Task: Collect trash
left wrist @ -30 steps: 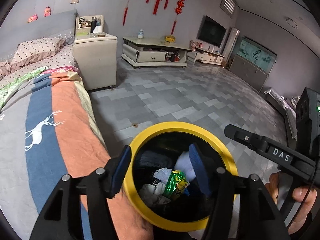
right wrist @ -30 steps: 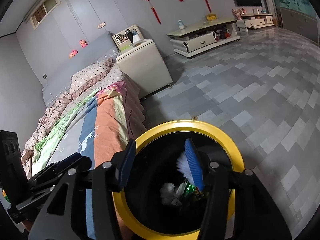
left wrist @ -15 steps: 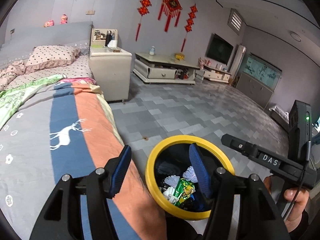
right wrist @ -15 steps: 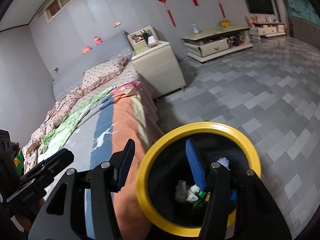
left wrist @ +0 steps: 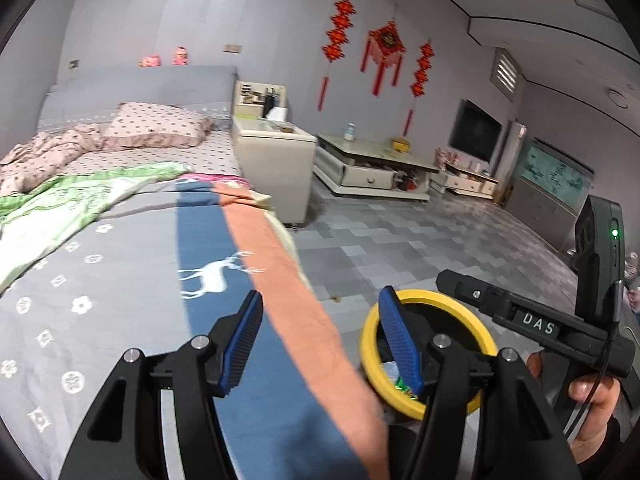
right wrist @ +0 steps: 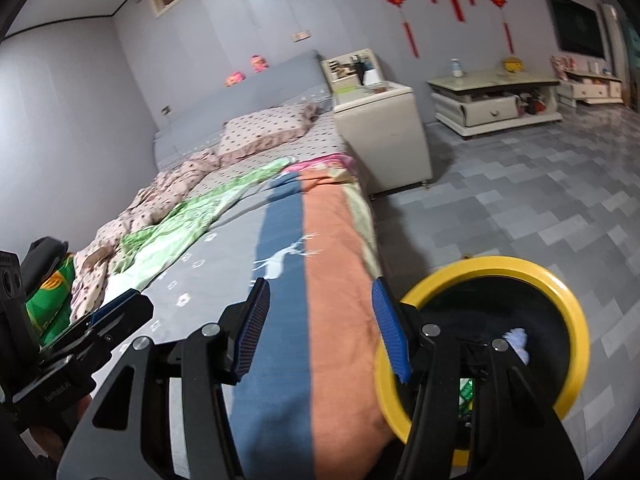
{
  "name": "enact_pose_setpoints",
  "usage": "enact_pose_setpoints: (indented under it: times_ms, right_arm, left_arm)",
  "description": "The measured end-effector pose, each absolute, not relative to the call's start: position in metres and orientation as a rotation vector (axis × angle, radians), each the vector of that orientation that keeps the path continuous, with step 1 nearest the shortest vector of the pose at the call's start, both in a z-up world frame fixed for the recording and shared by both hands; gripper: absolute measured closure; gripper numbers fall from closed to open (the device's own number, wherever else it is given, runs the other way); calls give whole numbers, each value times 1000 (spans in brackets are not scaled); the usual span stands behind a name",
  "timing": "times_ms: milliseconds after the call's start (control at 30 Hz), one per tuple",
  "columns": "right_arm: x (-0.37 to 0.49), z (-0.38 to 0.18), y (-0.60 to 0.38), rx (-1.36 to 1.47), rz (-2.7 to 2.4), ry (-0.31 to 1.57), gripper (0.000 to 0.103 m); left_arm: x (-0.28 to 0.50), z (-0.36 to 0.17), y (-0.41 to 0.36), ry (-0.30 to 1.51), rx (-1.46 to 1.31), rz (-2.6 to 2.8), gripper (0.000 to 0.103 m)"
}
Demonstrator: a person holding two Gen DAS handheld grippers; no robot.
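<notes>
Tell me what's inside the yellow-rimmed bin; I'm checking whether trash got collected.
The yellow-rimmed bin holds a white tissue wad and a green wrapper. The right tool covers the rest.

Both wrist views are evenly, coolly lit by soft indoor light, its source perhaps a ceiling lamp off frame. Shadows are faint; a dim patch lies beside the cabinet [left wrist: 276, 160]. The tiled floor [right wrist: 560, 184] shows mild sheen at right. Fisheye bending curves walls, corners go black, and motion blur smears the bedspread [right wrist: 320, 360] at lower centre.
</notes>
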State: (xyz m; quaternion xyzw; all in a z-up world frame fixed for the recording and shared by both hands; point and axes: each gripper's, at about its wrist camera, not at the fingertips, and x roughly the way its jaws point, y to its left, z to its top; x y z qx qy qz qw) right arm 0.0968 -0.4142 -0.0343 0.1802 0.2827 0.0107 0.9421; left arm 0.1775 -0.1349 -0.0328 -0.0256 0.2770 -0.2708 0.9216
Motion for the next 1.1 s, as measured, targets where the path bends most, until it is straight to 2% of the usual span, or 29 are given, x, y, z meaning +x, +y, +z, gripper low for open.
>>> enact_pose_setpoints:
  times_ms: [500, 633, 700, 800, 967, 1100]
  right_arm:
    - [113, -30, -299, 270, 183, 601, 49]
    - [107, -33, -280, 220, 116, 582, 47]
    - [103, -36, -274, 200, 81, 569, 39]
    - [98, -38, -268, 196, 65, 557, 28]
    - [84, -34, -260, 164, 9, 480, 9]
    - [72, -30, -258, 162, -29, 407, 8]
  left_arm:
    - [153, -38, -27, 540, -81, -347, 46]
    - [141, -39, -9, 506, -81, -296, 38]
    - [137, -38, -4, 492, -88, -284, 33]
    - [128, -37, 11, 451, -105, -251, 20]
    - [117, -32, 28, 404, -132, -227, 13]
    - [109, -29, 35, 378, -148, -231, 9]
